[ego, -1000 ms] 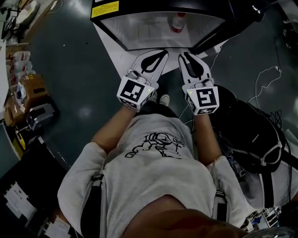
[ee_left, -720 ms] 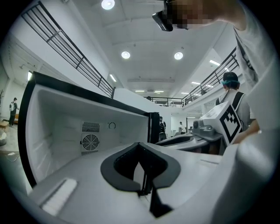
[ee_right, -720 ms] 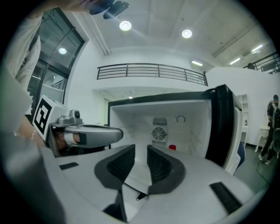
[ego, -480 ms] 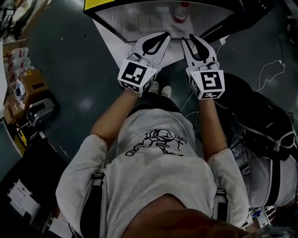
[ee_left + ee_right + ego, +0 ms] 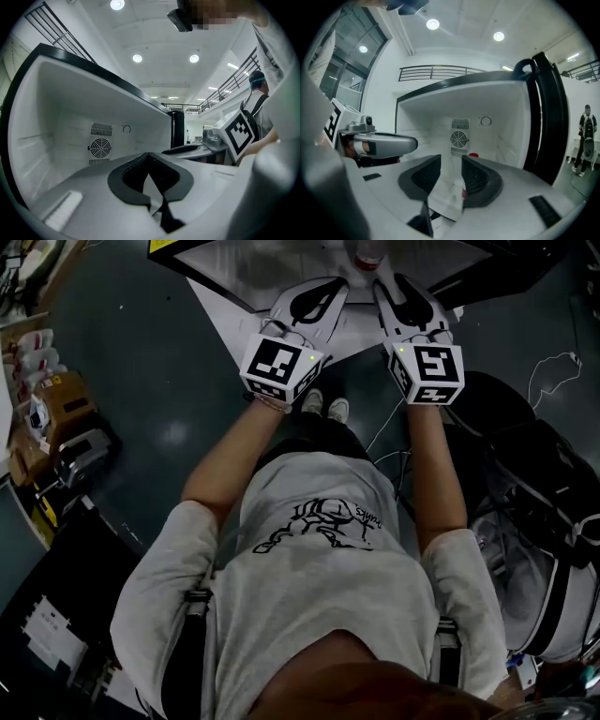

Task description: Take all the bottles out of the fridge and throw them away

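Red-capped bottle [image 5: 367, 251] stands on the fridge [image 5: 506, 112] floor just ahead of the right gripper [image 5: 450, 161], whose jaws have just been opening, nothing between them yet; left gripper [image 5: 149, 157] is closed, empty. Best centre the gap round it before squeezing

Site: open lab or workshop hall.
High white ceiling with recessed lights [image 5: 432, 24], mezzanine railing [image 5: 436, 72]; dark floor [image 5: 141, 343] with loose cables [image 5: 542, 376] and cardboard boxes [image 5: 58, 404].

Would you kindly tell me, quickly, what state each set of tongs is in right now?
Left tongs: closed, empty.
Right tongs: open, jaws have just been opening; the bottle stands ahead in the fridge, not gripped.
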Demonstrator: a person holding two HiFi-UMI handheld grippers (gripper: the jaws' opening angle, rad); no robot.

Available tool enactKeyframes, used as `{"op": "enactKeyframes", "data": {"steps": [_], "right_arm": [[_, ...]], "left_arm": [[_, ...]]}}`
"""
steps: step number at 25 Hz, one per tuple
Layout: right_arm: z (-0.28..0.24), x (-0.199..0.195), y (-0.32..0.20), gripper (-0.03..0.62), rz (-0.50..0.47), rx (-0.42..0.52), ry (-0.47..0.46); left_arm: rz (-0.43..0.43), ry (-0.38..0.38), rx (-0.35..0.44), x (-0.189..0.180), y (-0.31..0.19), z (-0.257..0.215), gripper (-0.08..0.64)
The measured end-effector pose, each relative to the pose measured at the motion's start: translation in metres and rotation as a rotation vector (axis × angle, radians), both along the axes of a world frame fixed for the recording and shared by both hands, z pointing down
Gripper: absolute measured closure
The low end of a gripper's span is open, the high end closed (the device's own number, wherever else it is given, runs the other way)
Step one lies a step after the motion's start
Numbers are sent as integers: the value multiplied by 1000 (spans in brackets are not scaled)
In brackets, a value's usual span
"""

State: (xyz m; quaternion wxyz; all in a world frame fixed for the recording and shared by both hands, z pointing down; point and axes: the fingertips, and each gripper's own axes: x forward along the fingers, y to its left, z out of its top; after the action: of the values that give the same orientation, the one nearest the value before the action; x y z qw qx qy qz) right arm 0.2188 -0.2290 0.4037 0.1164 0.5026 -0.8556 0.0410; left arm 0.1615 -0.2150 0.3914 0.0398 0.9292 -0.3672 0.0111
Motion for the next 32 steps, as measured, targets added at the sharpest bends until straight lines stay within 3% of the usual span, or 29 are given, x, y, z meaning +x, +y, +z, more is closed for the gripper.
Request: {"op": "enactKeyframes", "data": {"steps": [22, 32], "right_arm": [[10, -7, -103, 399, 30, 22, 68], [63, 4, -125, 365, 82, -9, 42]], "left_arm": [[-63, -49, -7, 2, -89, 16, 551], [-63, -85, -39, 9, -100, 59, 551]]}}
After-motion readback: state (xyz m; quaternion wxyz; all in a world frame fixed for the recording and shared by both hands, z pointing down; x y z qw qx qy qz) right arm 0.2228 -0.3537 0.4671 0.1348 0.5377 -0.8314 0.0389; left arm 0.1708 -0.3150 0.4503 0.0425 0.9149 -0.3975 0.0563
